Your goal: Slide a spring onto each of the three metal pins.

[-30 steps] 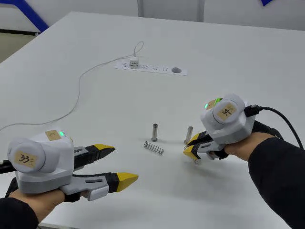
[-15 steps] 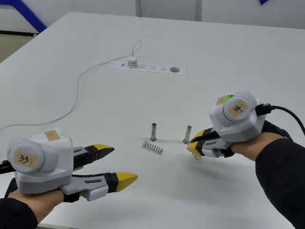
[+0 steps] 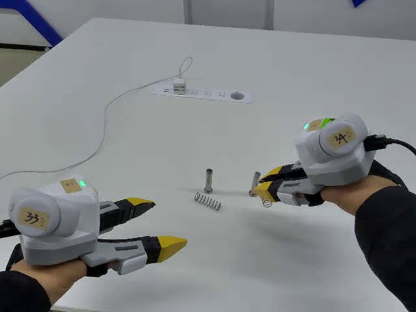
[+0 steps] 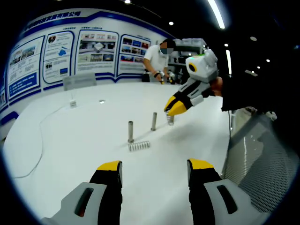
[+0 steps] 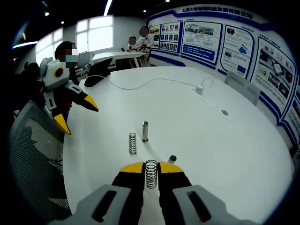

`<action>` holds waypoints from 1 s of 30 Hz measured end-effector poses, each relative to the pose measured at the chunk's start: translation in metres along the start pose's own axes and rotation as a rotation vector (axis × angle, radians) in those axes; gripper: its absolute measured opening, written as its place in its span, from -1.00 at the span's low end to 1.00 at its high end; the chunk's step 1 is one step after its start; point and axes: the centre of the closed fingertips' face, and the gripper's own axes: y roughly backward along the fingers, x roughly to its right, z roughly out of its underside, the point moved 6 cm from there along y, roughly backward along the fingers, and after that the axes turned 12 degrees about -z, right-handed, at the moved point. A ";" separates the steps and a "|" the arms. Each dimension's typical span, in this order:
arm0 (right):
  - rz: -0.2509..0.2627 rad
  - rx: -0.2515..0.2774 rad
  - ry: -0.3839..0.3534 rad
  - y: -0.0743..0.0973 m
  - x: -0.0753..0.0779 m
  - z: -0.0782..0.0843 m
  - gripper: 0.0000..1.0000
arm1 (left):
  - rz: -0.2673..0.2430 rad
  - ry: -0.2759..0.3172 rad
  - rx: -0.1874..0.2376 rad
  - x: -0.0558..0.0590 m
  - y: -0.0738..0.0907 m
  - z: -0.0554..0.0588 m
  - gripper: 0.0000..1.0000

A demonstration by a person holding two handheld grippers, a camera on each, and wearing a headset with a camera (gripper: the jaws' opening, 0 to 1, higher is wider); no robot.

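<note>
Right gripper (image 3: 265,184): jaws pressed together on the held spring (image 5: 151,174), which stands upright between the yellow tips.
Near pin (image 5: 172,160): upright, just beyond the right gripper's tips and slightly to their right in the right gripper view.
Far pin (image 3: 208,180): upright, farther ahead of the same tips, bare.
Loose spring (image 3: 208,201): flat on the table (image 3: 195,130), just beside the far pin, on the side toward the left gripper.
Left gripper (image 3: 169,223): jaws spread wide, nothing between them; both pins well ahead of its tips.
</note>
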 end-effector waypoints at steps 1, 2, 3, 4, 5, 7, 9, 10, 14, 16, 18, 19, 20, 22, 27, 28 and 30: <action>0.002 0.005 0.000 0.001 0.000 -0.001 -0.76 | 0.001 0.000 0.000 0.000 0.000 0.000 0.14; 0.003 0.014 -0.002 0.002 0.001 -0.003 -0.76 | 0.001 -0.001 0.000 0.000 0.000 0.000 0.14; 0.007 0.021 0.000 0.002 0.002 -0.004 -0.76 | 0.001 -0.002 0.000 0.000 0.000 0.000 0.14; 0.014 0.031 0.004 0.004 0.002 -0.006 -0.76 | 0.001 -0.001 -0.001 0.000 0.000 0.000 0.14; 0.018 0.036 0.006 0.005 0.002 -0.007 -0.76 | 0.001 -0.002 -0.001 0.000 0.000 0.000 0.14; 0.031 0.064 0.009 0.008 0.004 -0.011 -0.76 | 0.002 -0.002 -0.002 0.000 0.000 0.000 0.14; 0.036 0.083 0.005 0.010 0.006 -0.014 -0.76 | 0.002 -0.003 -0.003 0.000 0.000 0.000 0.14; 0.041 0.097 0.003 0.011 0.007 -0.017 -0.76 | 0.002 -0.003 -0.003 0.000 0.000 0.000 0.14; 0.063 0.139 0.004 0.014 0.009 -0.024 -0.76 | 0.002 -0.001 -0.004 0.001 0.000 0.000 0.14; 0.072 0.156 0.001 0.015 0.011 -0.026 -0.76 | 0.002 -0.001 -0.004 0.001 0.000 0.000 0.14; 0.081 0.175 -0.004 0.015 0.013 -0.028 -0.76 | 0.003 0.000 -0.003 0.001 0.000 0.000 0.14; 0.086 0.191 -0.009 0.015 0.015 -0.029 -0.76 | 0.003 0.000 -0.003 0.001 0.000 0.000 0.14; 0.089 0.202 -0.015 0.015 0.015 -0.030 -0.76 | 0.003 0.000 -0.004 0.001 0.000 0.001 0.14; 0.095 0.224 -0.029 0.015 0.018 -0.030 -0.76 | 0.002 0.001 -0.003 0.001 0.000 0.001 0.14; 0.112 0.259 -0.060 0.011 0.024 -0.029 -0.76 | 0.001 0.002 -0.004 0.000 0.000 0.001 0.14; 0.113 0.261 -0.063 0.010 0.025 -0.029 -0.76 | 0.001 0.002 -0.004 0.000 0.000 0.001 0.14; 0.116 0.262 -0.066 0.007 0.027 -0.027 -0.76 | 0.001 0.003 -0.005 0.000 0.000 0.001 0.14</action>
